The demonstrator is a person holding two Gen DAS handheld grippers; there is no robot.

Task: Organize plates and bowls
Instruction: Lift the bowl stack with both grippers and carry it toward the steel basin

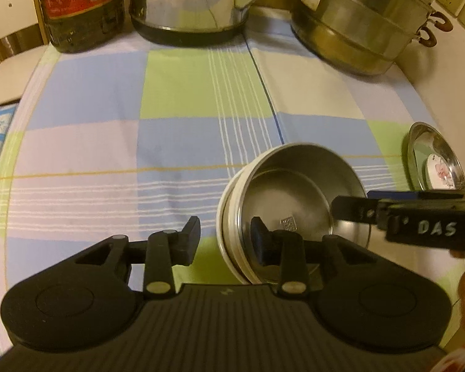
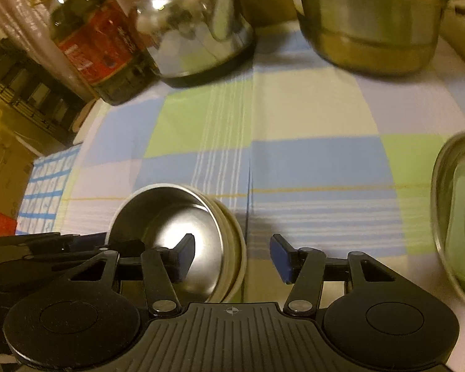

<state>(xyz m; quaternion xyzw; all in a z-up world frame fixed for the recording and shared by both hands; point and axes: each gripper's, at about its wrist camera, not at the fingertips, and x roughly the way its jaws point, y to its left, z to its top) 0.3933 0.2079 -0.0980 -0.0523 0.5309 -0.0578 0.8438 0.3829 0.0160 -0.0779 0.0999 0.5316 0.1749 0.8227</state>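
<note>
A steel bowl (image 1: 294,204) sits nested in a stack of white bowls (image 1: 229,241) on the checked cloth. My left gripper (image 1: 226,241) straddles the stack's near-left rim, one finger inside the steel bowl and one outside; the pads stand clear of the rim. My right gripper (image 2: 234,257) straddles the opposite rim of the same stack (image 2: 176,226) in the same way, jaws apart. From the left wrist view the right gripper (image 1: 356,204) reaches in from the right. A shallow steel dish (image 1: 434,161) with a small white piece in it lies further right (image 2: 458,217).
Along the back of the table stand a dark oil bottle (image 1: 80,9), a shiny kettle (image 1: 189,3) and a tall steel steamer pot (image 1: 365,21). The checked tablecloth (image 1: 176,108) covers the table. A blue-and-white cloth (image 2: 43,192) hangs at the left edge.
</note>
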